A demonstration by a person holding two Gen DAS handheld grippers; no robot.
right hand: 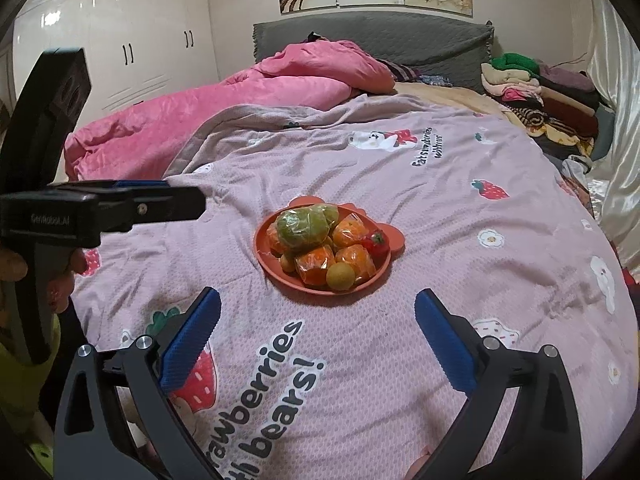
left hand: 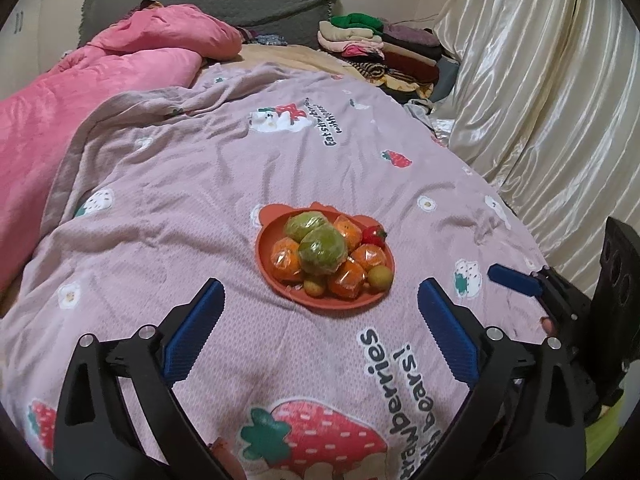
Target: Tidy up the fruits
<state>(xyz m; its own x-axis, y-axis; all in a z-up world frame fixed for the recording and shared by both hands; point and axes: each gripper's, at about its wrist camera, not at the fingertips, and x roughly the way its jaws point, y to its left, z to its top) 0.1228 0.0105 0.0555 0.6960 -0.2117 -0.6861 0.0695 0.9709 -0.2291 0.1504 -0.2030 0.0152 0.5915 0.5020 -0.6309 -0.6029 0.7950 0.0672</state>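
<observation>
1. Nearest, the left tool [left hand: 320, 312] and the right tool [right hand: 318, 316] both stand wide apart with nothing between the blue pads; each hangs over bare bedspread [left hand: 160, 200] and touches nothing.
2. In the left wrist view the right tool shows at 3 o'clock of the plate, well apart from it; in the right wrist view the left tool shows at 9 o'clock.
3. Open cloth lies between the tools and the orange plate [left hand: 276, 280], and on all its other sides too.
4. The plate [right hand: 262, 258] sits mid-bed, well clear of the bed's edges. It carries two green wrapped fruits [left hand: 322, 250], about five wrapped oranges [left hand: 346, 280], two small yellow-green fruits [left hand: 379, 277] and one red fruit [left hand: 374, 235].
5. Farther, a pink quilt [left hand: 120, 64] at 10 o'clock, folded clothes [left hand: 372, 40] at 1 o'clock, a curtain [left hand: 540, 100] along the right edge.
</observation>
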